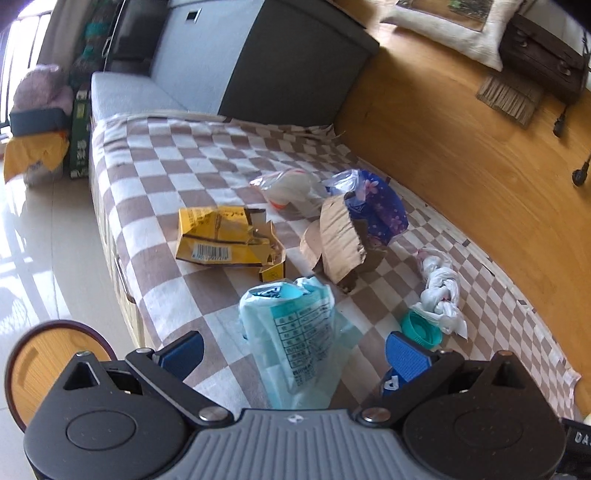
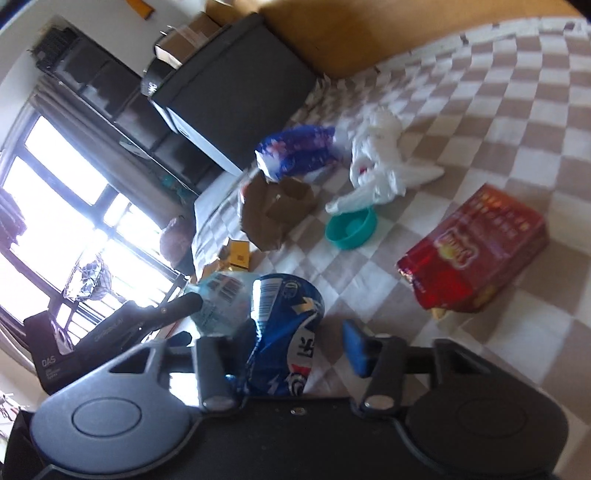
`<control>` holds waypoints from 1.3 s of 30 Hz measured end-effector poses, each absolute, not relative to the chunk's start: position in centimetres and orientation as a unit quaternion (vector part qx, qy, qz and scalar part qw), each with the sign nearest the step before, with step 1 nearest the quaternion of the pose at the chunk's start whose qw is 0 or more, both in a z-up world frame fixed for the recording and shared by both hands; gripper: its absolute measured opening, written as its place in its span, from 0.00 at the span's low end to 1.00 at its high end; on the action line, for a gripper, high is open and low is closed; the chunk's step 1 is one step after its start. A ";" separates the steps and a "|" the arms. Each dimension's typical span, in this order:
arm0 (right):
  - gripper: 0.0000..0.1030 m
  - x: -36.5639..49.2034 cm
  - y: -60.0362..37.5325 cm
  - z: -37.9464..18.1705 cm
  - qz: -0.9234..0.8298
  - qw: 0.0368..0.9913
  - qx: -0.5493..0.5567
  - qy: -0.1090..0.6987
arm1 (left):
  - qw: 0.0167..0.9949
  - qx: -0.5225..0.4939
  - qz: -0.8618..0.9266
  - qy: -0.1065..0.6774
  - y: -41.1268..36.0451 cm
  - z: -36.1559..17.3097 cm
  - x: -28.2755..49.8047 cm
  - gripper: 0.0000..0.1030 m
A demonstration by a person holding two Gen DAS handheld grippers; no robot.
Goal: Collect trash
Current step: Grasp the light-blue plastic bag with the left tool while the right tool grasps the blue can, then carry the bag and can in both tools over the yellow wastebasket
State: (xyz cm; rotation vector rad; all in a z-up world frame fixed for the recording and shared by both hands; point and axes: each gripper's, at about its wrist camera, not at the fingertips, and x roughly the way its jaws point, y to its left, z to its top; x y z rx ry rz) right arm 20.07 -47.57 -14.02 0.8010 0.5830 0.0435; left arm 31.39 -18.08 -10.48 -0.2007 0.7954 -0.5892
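Right gripper [image 2: 286, 345] fingers wide around crushed blue can [image 2: 284, 332], red snack box [image 2: 476, 258], teal cap [image 2: 351, 227], checkered blanket [image 2: 517, 110]

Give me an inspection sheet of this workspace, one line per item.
Surface: checkered blanket over a low bed.
Job's things: pale blue packet, crushed blue can, yellow carton, torn cardboard, red snack box, teal cap, white plastic bag.
Clutter: pillow.
Grippers: left tongs open around the packet; right tongs open around the can.
Cables: black plugs.
Surroundings: wooden board, window.
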 end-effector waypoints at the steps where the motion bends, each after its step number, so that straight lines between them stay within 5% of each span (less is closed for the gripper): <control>1: 0.48 20.4 -47.8 -14.4 0.030 0.874 0.400 0.275 | 0.874 -0.100 -0.284 0.382 -18.0 -10.6 31.6 1.00; 7: 0.48 22.1 -49.0 -16.7 0.086 0.816 0.503 0.272 | 0.859 -0.131 -0.304 0.391 -18.0 -12.1 32.8 0.84; 16: 0.43 23.9 -47.5 -17.3 0.134 0.801 0.503 0.296 | 0.845 -0.144 -0.328 0.396 -19.4 -13.0 33.7 0.58; 28: 0.40 25.1 -46.1 -17.2 0.105 0.776 0.538 0.312 | 0.855 -0.136 -0.321 0.385 -20.1 -12.8 32.7 0.51; 39: 0.39 22.6 -45.7 -12.8 0.027 0.861 0.421 0.284 | 0.879 -0.095 -0.308 0.351 -18.0 -9.7 29.1 0.50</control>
